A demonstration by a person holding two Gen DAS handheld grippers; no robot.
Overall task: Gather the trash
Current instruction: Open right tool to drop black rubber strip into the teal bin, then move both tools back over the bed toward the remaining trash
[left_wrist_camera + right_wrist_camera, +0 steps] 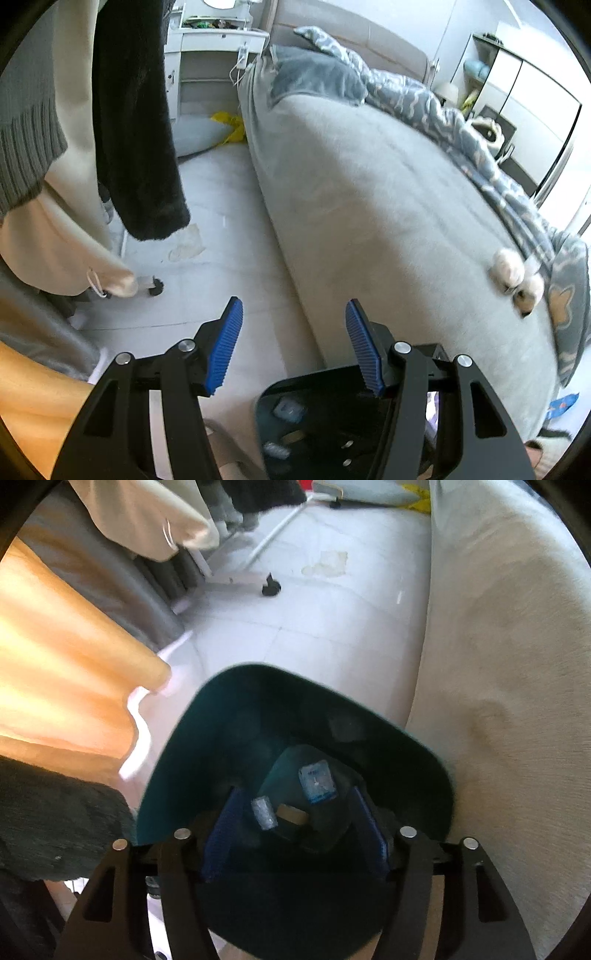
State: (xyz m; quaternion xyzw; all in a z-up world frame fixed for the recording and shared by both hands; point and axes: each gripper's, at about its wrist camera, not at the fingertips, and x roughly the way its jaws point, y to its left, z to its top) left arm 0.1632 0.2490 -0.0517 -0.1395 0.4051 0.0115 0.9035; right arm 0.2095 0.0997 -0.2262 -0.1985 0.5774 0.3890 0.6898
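A dark green trash bin (280,709) stands on the floor beside the bed. Inside it lie a blue-and-white wrapper (317,781), a small clear packet (264,812) and a brown scrap (293,816). My right gripper (295,805) is open, its blue fingers (365,827) lowered into the bin's mouth, with nothing between them. My left gripper (293,317) is open and empty above the floor, just over the bin (295,410). White crumpled tissues (515,275) lie on the bed near its right edge. A flat stain or scrap (188,242) shows on the floor tiles.
A grey-covered bed (388,206) with a blue patterned quilt (443,107) fills the right. Hanging clothes (133,122) on a wheeled rack (271,587) stand at left. A yellow bag (231,127) lies by a white desk (218,44).
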